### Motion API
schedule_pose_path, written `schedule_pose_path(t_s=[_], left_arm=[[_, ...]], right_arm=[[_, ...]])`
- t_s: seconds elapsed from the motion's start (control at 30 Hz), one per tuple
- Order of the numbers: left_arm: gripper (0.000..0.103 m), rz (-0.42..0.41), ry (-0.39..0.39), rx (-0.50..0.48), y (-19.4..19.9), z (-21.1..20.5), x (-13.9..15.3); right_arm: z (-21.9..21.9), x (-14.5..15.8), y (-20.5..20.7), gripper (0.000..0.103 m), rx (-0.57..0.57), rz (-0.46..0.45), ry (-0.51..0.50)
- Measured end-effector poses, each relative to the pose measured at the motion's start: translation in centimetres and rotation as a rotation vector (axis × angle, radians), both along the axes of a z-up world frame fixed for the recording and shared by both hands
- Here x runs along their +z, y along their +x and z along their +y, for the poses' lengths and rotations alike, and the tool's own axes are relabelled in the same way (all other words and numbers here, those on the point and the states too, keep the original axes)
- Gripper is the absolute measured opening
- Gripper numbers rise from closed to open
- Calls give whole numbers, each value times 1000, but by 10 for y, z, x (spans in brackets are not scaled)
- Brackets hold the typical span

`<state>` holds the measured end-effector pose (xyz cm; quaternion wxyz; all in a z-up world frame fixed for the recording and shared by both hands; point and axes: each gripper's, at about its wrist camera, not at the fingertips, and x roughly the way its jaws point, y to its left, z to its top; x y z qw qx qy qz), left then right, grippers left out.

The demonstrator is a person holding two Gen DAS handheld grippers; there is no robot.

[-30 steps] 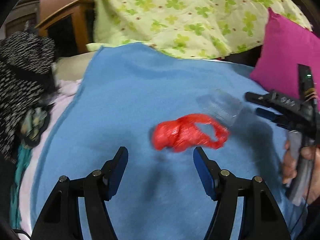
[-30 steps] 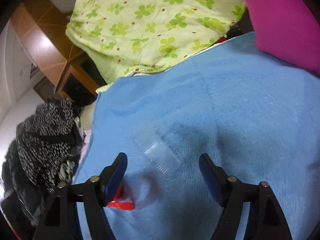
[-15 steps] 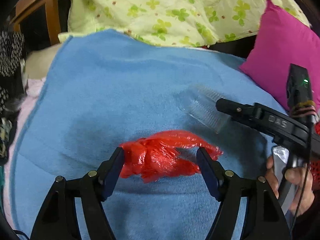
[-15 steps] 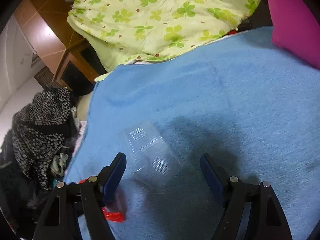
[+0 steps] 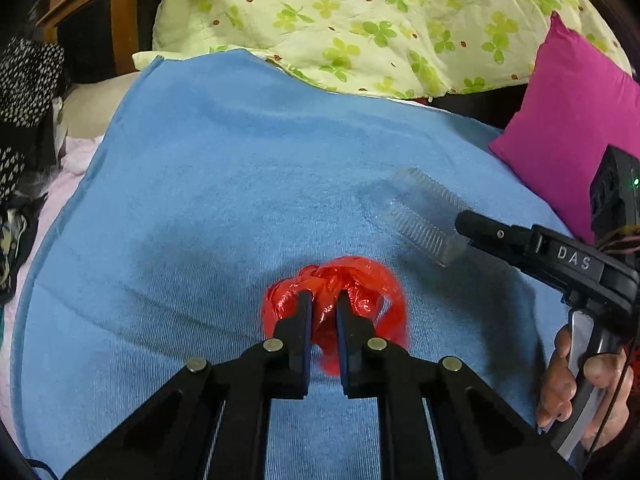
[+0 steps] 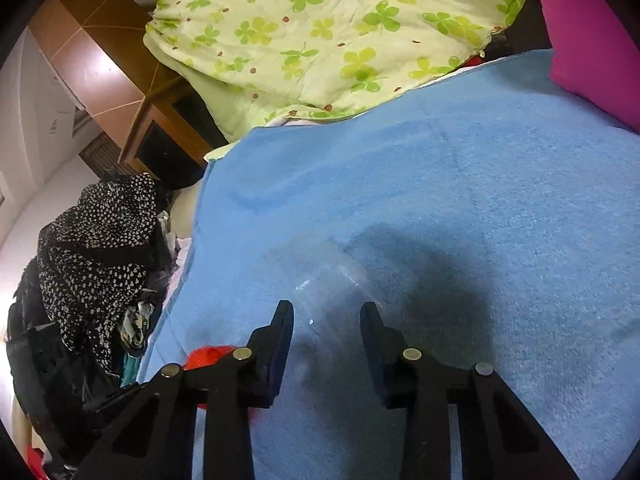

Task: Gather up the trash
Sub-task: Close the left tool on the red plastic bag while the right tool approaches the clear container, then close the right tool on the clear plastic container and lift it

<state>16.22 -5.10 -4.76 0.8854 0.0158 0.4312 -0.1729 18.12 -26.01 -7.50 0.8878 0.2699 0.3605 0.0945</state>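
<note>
- The left gripper [image 5: 323,304] has its jaws clamped on a crumpled red plastic bag [image 5: 360,284], which lies on a blue towel [image 5: 240,184] spread over the bed.
- The right gripper [image 6: 326,320] straddles a clear plastic cup [image 6: 320,276] lying on its side on the towel; its jaws are closing, with the cup between them and the pads against its sides.
- A magenta pillow [image 5: 576,120] and a clover-print quilt [image 5: 360,20] border the towel's far edge.
</note>
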Motion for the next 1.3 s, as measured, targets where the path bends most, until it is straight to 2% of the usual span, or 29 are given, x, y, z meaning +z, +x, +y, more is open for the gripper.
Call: schedule_pose_path(t_s=[0.07, 0.2, 0.23, 0.27, 0.3, 0.33, 0.4, 0.47, 0.6, 0.77, 0.83, 0.87, 0.93, 0.97, 1.1, 1.3], left_arm=[[11, -1, 7, 2, -4, 1, -1], [11, -4, 1, -15, -17, 4, 1], [11, -8, 7, -20, -21, 5, 2], [11, -14, 11, -27, -26, 8, 4], [11, -20, 12, -35, -30, 10, 6], [11, -24, 10, -40, -33, 12, 7], [11, -33, 5, -47, -40, 17, 10], [11, -33, -7, -55, -45, 23, 12], [11, -8, -15, -63, -46, 32, 13], [11, 4, -32, -77, -51, 39, 16], [11, 8, -46, -76, -51, 40, 15], [11, 13, -55, -75, -50, 41, 14], [11, 27, -65, -61, -49, 40, 10], [11, 32, -67, -53, -50, 40, 9], [11, 28, -60, -34, -57, 37, 8], [11, 23, -65, -18, -76, 38, 14]], right_arm=[[-3, -3, -3, 37, -7, 20, 2], [-9, 2, -11, 40, 11, 3, -2], [-10, 4, -13, 49, 28, 0, -3], [-9, 6, -15, 63, 36, -7, -12], [-7, 9, -18, 87, 38, -32, -34], [-5, 13, -20, 92, 39, -58, -64], [2, 21, -22, 92, 59, -101, -136], [5, 21, -17, 92, 65, -101, -166], [10, 12, 1, 92, 58, -83, -197], [15, 1, 24, 92, 81, -55, -187], [16, -3, 28, 89, 92, -43, -166], [17, -4, 29, 85, 90, -38, -168], [15, -7, 31, 47, 84, -13, -164], [14, -8, 30, 41, 76, -10, -159], [8, -4, 19, 30, 53, -22, -141], [-3, 6, -2, 29, 51, -5, -92]])
